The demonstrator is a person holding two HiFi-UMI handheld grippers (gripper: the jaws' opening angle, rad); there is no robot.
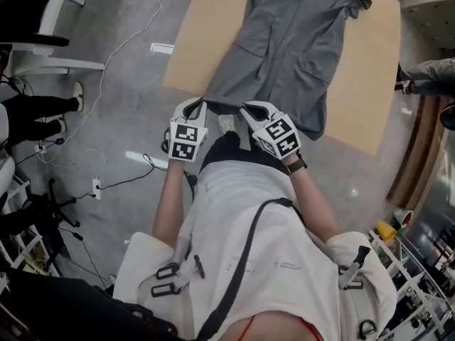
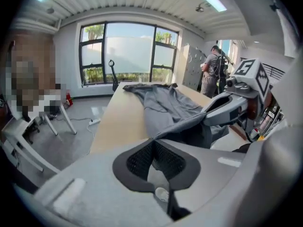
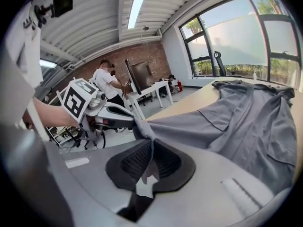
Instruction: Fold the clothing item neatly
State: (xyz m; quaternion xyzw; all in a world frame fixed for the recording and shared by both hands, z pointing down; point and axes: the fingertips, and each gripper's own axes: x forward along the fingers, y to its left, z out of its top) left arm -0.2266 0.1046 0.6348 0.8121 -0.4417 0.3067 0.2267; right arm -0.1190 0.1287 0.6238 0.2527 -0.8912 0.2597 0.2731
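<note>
Grey garment [image 1: 284, 48] lies on the tan table [image 1: 190, 41], upper centre. Left gripper [image 1: 193, 106] and right gripper [image 1: 249, 109] both clamp its near hem.

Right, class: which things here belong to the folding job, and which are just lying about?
Job in hand: grey garment; left gripper and right gripper, both shut on its near edge; wooden table.
Lying about: white floor cable; power strip; bystander's shoe.
</note>
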